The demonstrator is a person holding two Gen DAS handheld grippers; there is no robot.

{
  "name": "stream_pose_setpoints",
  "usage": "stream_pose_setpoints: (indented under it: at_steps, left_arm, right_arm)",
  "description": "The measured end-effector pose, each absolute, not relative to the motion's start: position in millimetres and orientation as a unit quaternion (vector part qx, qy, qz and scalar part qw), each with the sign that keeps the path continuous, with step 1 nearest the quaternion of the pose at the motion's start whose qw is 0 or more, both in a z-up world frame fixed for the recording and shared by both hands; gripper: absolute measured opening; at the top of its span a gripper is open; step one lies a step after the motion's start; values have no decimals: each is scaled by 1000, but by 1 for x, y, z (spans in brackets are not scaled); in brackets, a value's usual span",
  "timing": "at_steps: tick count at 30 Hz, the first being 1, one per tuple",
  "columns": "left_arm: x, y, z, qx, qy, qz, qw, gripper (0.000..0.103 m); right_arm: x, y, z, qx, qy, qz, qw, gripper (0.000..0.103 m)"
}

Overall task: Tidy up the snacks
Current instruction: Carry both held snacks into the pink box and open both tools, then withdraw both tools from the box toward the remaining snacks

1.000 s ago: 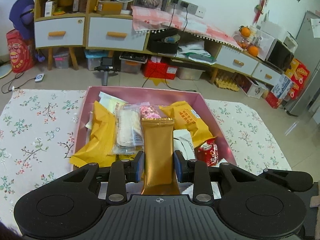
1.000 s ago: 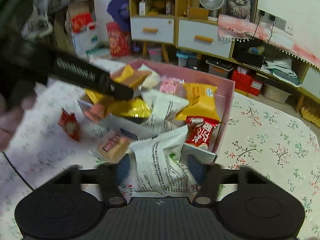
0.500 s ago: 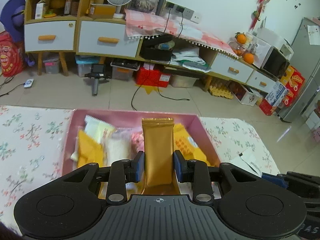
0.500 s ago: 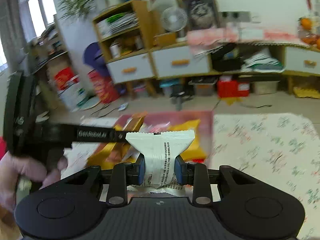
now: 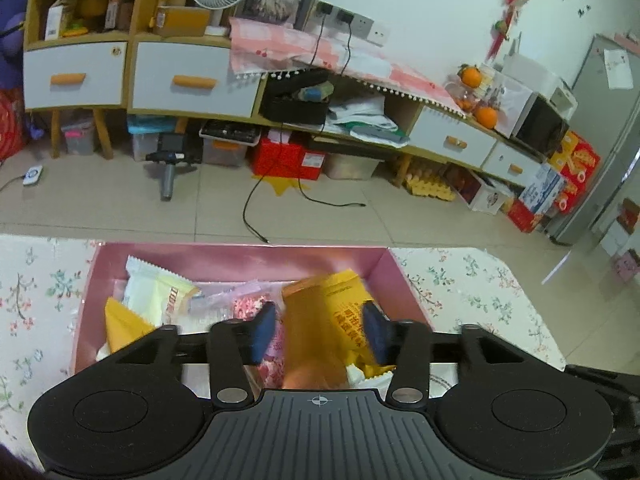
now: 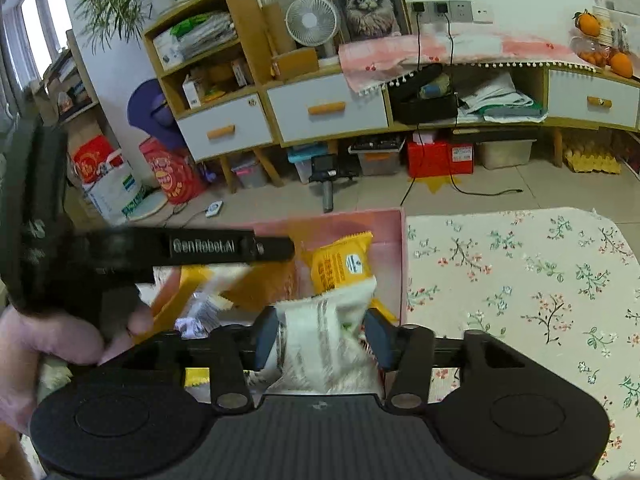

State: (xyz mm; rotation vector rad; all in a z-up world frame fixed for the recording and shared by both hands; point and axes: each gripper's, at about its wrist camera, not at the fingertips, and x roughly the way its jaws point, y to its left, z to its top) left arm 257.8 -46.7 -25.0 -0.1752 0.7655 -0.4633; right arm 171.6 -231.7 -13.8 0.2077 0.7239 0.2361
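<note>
Left tool (image 5: 318, 334) wide, gold packet (image 5: 310, 336) loose between pads; right tool (image 6: 320, 338) wide, white packet (image 6: 320, 336) unclamped; both over pink box (image 5: 240, 258) at 12 o'clock, apparently for dropping in.

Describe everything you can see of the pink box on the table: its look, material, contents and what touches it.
The pink box is an open-topped rectangular tray with low, plain pink walls that look like card. It sits on the floral tablecloth at the table's far edge. Snack packets fill it in a loose heap: a white wrapper, yellow packets and a blurred gold packet. Both grippers hover over it with jaws apart, the left gripper and the right gripper; whether either touches the box cannot be told.
</note>
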Motion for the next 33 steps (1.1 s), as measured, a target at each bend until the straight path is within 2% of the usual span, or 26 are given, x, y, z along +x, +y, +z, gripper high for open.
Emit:
stream_pose_setpoints:
  at_steps: [6, 10, 15, 23, 27, 33]
  left_arm:
    - [240, -42, -16, -68, 361, -228, 902, 65]
    - [222, -34, -7, -70, 360, -225, 902, 72]
    - [194, -21, 3, -66, 364, -213, 904, 81]
    - [152, 1, 13, -44, 369, -203, 906, 95]
    - [131, 8, 12, -29, 370, -193, 908, 100]
    - [110, 22, -2, -8, 368, -173, 913, 100]
  right_arm:
    - [165, -235, -6, 102, 344, 107, 927, 33]
    - [155, -240, 1, 107, 340, 99, 929, 44]
    - [141, -240, 13, 105, 342, 93, 929, 51]
    - [114, -233, 23, 90, 334, 85, 935, 72]
    - [103, -230, 18, 81, 332, 76, 937, 75]
    - [92, -230, 1, 66, 335, 72, 937, 77]
